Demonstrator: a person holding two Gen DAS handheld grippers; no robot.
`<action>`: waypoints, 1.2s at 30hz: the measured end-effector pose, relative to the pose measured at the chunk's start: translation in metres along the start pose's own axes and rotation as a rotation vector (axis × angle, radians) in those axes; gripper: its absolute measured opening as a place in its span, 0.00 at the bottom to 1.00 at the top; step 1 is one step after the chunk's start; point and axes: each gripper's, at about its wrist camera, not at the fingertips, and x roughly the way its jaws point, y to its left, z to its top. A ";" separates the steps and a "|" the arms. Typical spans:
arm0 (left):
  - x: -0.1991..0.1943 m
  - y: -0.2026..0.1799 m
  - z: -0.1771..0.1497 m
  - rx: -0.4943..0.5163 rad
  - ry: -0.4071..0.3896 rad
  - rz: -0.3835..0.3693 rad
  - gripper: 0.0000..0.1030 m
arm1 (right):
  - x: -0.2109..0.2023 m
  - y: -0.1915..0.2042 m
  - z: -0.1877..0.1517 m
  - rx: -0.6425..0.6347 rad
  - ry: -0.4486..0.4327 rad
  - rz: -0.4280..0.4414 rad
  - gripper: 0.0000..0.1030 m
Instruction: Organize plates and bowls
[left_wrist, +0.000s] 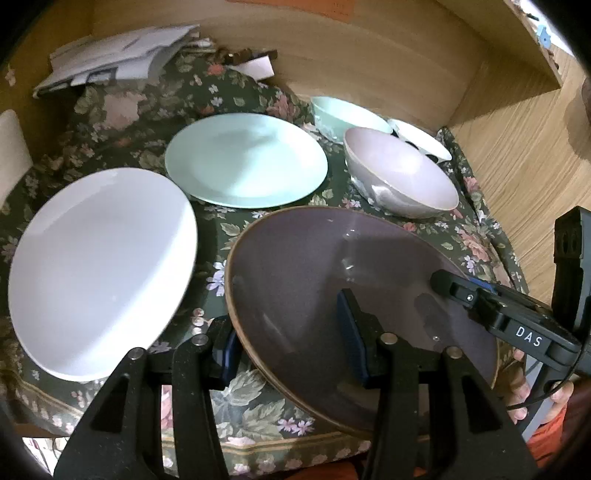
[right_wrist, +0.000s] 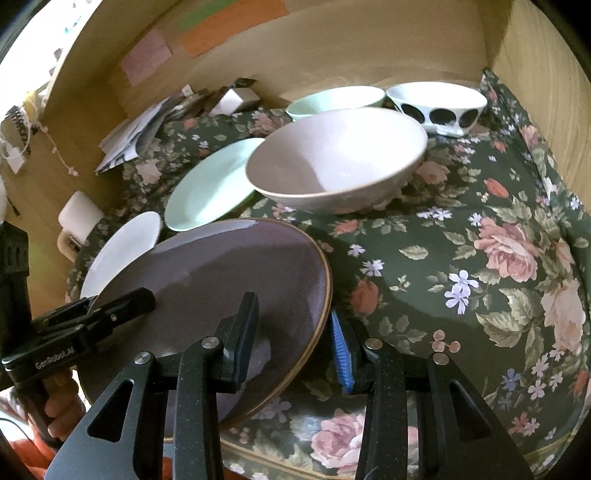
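Note:
Both grippers hold a purple-grey plate (left_wrist: 332, 266) with a brown rim, tilted just above the floral cloth. My left gripper (left_wrist: 291, 343) is shut on its near-left rim, one pad on top and one beneath. My right gripper (right_wrist: 291, 339) is shut on the opposite rim and shows in the left wrist view as the right gripper (left_wrist: 448, 286). A white plate (left_wrist: 103, 273) and a mint plate (left_wrist: 245, 160) lie to the left. A pink bowl (right_wrist: 336, 158), a mint bowl (right_wrist: 332, 98) and a black-dotted white bowl (right_wrist: 436, 103) stand behind.
A dark floral cloth (right_wrist: 461, 258) covers the surface, boxed in by wooden walls (left_wrist: 369, 55) at the back and right. Loose papers (left_wrist: 118, 55) pile in the back-left corner. A white object (right_wrist: 79, 214) sits at the left edge.

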 end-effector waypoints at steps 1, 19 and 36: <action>0.003 0.000 0.000 -0.001 0.005 -0.001 0.46 | 0.002 -0.001 0.000 0.003 0.005 -0.001 0.33; 0.026 0.008 0.000 -0.022 0.051 -0.018 0.46 | 0.015 -0.011 0.002 0.011 0.045 -0.002 0.33; -0.019 0.011 0.011 0.047 -0.100 0.087 0.57 | -0.023 -0.001 0.010 -0.019 -0.053 -0.033 0.48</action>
